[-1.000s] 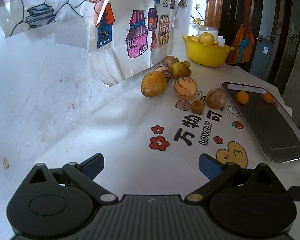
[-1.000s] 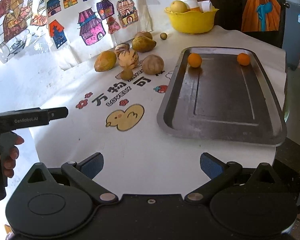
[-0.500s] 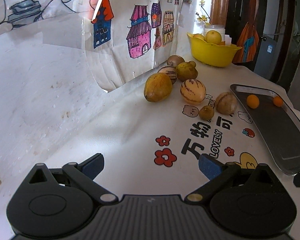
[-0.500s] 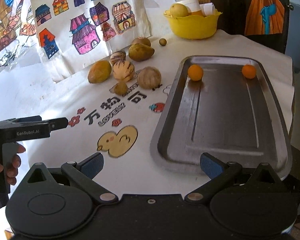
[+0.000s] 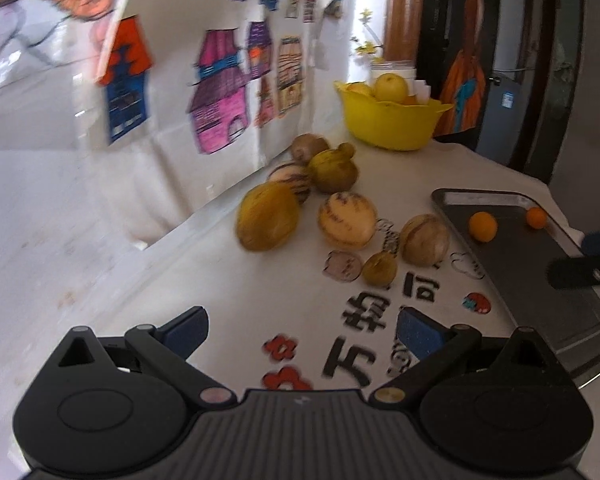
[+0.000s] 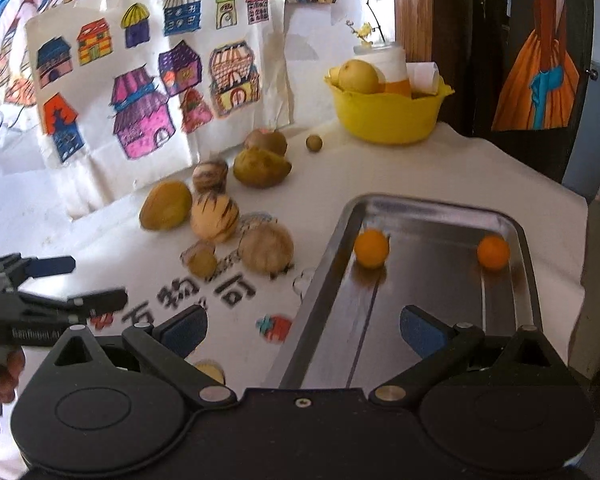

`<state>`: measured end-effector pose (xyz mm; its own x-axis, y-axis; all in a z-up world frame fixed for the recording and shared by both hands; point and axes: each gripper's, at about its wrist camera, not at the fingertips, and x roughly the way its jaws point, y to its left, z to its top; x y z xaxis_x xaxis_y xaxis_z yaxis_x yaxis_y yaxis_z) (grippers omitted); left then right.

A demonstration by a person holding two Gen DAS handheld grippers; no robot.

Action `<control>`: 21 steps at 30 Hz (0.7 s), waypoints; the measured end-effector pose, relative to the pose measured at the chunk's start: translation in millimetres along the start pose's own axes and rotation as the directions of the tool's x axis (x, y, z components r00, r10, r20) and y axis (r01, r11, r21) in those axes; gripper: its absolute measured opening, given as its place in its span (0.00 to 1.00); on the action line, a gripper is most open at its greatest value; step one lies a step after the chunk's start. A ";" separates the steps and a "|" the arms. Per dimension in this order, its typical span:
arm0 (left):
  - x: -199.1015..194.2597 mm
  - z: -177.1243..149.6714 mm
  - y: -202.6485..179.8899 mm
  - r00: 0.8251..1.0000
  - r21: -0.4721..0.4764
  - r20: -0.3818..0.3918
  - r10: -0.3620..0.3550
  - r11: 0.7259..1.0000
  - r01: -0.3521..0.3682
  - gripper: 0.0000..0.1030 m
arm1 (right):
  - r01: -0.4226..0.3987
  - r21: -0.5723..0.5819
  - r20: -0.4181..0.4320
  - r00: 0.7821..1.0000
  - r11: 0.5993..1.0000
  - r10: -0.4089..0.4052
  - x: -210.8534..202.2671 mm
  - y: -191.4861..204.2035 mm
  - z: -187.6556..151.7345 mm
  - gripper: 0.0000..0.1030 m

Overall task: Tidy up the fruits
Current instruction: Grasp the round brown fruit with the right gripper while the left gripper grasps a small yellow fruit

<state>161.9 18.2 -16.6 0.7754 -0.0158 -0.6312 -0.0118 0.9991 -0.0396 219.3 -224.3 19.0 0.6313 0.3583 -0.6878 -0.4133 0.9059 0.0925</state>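
Observation:
Several yellow-brown fruits lie clustered on the white tablecloth: a mango (image 5: 267,222) (image 6: 165,205), a striped melon (image 5: 347,220) (image 6: 214,217), a round pale fruit (image 5: 425,239) (image 6: 265,246) and a small one (image 5: 379,267) (image 6: 201,260). Two oranges (image 6: 371,248) (image 6: 493,253) sit at the far end of the metal tray (image 6: 420,280) (image 5: 540,280). My left gripper (image 5: 302,330) is open, hovering short of the cluster. My right gripper (image 6: 304,330) is open over the tray's near left edge. Neither holds anything.
A yellow bowl (image 6: 386,114) (image 5: 392,122) with fruit stands at the back of the table. Drawings of houses (image 6: 160,92) hang on the wall to the left. The left gripper's body (image 6: 40,304) and a hand show at the right wrist view's left edge.
Both grippers have moved forward toward the fruits and tray, so these look larger. The right gripper now hangs over the tray's near end. Both stay open.

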 end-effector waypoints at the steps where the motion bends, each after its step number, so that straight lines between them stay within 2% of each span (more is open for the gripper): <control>1: 3.4 1.7 -2.1 1.000 0.011 0.004 -0.008 1.000 0.008 1.00 | -0.001 0.005 0.002 1.000 1.000 0.001 3.6 -1.3 3.3 0.99; 7: 26.6 9.8 -13.8 0.999 0.070 0.009 -0.043 0.997 0.043 1.00 | -0.032 0.012 0.027 0.999 0.999 0.032 30.2 -2.4 23.5 0.99; 13: 46.1 11.2 -25.3 0.997 0.123 0.004 -0.081 0.989 0.080 0.99 | -0.108 0.022 0.048 0.993 0.994 0.107 56.0 -0.1 40.4 0.98; 16: 52.4 11.6 -28.4 0.995 0.125 0.005 -0.097 0.988 0.095 0.99 | -0.136 0.042 0.038 0.990 0.990 0.134 70.1 -0.4 46.2 0.90; 21: 62.6 13.1 -29.2 0.993 0.108 -0.002 -0.116 0.987 0.116 0.88 | -0.162 0.059 0.018 0.987 0.985 0.161 89.7 1.0 50.9 0.75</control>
<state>219.1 -11.5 -44.8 0.7705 -0.1320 -0.6236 0.1465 0.9888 -0.0283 308.9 -179.7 -6.0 0.5680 0.5033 -0.6512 -0.4707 0.8477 0.2446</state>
